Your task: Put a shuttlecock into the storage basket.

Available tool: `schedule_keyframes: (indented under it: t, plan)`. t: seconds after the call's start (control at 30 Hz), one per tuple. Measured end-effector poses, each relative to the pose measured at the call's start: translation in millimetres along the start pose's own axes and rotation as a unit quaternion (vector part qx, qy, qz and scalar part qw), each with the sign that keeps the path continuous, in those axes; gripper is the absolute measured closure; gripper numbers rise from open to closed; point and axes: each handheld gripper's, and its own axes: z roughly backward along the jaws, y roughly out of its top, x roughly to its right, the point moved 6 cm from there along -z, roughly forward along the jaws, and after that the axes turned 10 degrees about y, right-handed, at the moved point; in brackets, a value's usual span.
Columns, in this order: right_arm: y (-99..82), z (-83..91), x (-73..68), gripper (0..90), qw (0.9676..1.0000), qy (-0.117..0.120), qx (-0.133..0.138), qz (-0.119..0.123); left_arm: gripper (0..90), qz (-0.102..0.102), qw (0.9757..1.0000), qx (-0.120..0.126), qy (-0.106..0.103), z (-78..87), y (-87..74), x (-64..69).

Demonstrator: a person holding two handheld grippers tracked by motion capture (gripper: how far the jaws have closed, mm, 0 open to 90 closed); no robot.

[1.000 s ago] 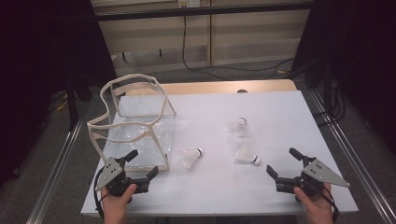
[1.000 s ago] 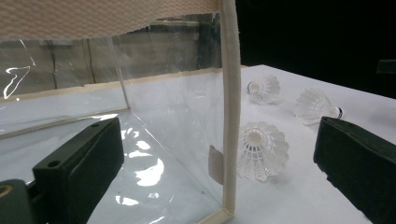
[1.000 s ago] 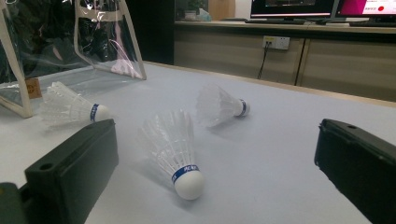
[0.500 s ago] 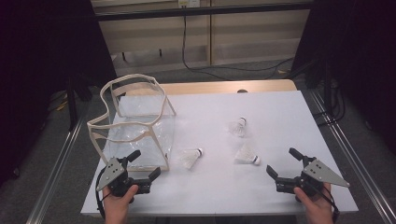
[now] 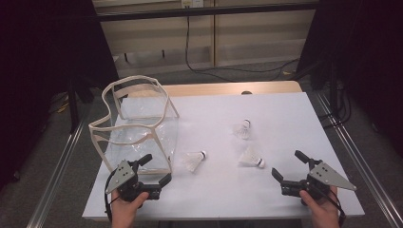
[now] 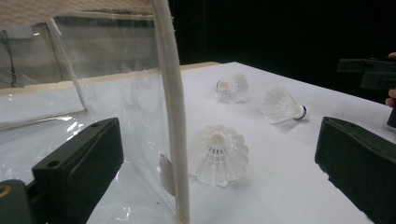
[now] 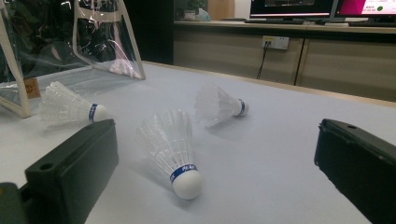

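i hold my left gripper (image 5: 153, 168) low at the near left corner of the white table (image 5: 285, 109), its jaws spread wide with nothing between them. it sits just in front of the clear bag (image 5: 138, 123), a see-through plastic tote with cream fabric trim that stands open on the left side of the table. in the left gripper view one jaw lies against the bag's plastic wall and the bag's cream corner strip (image 6: 173, 116) rises straight up between my two jaws, close to the camera.

my right gripper (image 5: 291, 167) rests at the near right of the table, jaws also wide apart and gripping nothing.

three white shuttlecocks lie on their sides on the bare table between my grippers. the nearest shuttlecock (image 5: 194, 160) to the bag lies just right of its front corner, cork pointing right; in the left gripper view its feather skirt faces me beyond the cream strip. the middle shuttlecock (image 5: 251, 156) lies closer to my right gripper, cork toward the right; in the right gripper view it lies between my jaws, blue-banded cork (image 7: 186, 181) toward the camera. the far shuttlecock (image 5: 243, 129) lies further back, near the table's centre, apart from the other two
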Motion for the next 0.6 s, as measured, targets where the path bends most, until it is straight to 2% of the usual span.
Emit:
schedule_keyframes:
  t: [0.6]
  plan:
    - [0.5,-0.5,-0.8,0.0,1.0000,0.003,0.001,0.003,1.3,-0.011,0.9995,-0.013,-0.028,-10.1,-1.2,14.6]
